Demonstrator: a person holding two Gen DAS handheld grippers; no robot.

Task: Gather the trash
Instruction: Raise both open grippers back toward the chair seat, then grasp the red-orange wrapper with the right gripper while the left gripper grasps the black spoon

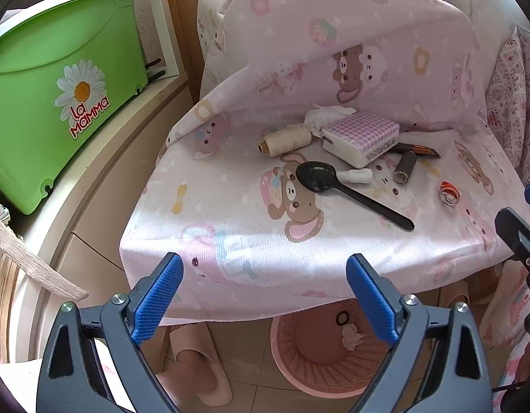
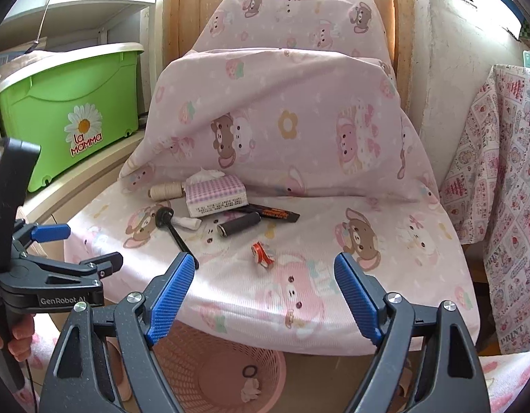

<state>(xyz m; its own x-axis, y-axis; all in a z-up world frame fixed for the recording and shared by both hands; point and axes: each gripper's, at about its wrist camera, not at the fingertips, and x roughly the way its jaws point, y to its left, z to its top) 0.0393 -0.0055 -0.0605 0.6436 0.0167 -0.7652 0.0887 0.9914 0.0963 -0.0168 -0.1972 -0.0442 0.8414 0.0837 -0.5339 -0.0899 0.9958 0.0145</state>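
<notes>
On the pink cartoon-print cloth of the chair seat [image 1: 230,227] lie a black plastic spoon [image 1: 333,186], a crumpled white tissue [image 1: 325,114], a dark wrapper [image 1: 419,149], a dark cylinder [image 1: 406,167], a small white tube [image 1: 356,175] and a curl of orange ribbon [image 1: 449,192]. A pink woven basket [image 1: 299,361] stands on the floor under the seat's front edge, with a crumpled tissue [image 1: 352,337] inside. My left gripper [image 1: 265,261] hovers open above the basket, nothing between its fingers. My right gripper [image 2: 265,258] is open and empty too, just short of the ribbon [image 2: 263,253].
A spool of cream thread [image 1: 287,139] and a purple checked tissue pack [image 1: 361,137] also lie on the seat. A green storage box [image 1: 58,86] sits on a shelf to the left. A pink slipper [image 1: 199,364] lies beside the basket. Patterned fabric [image 2: 506,189] hangs at the right.
</notes>
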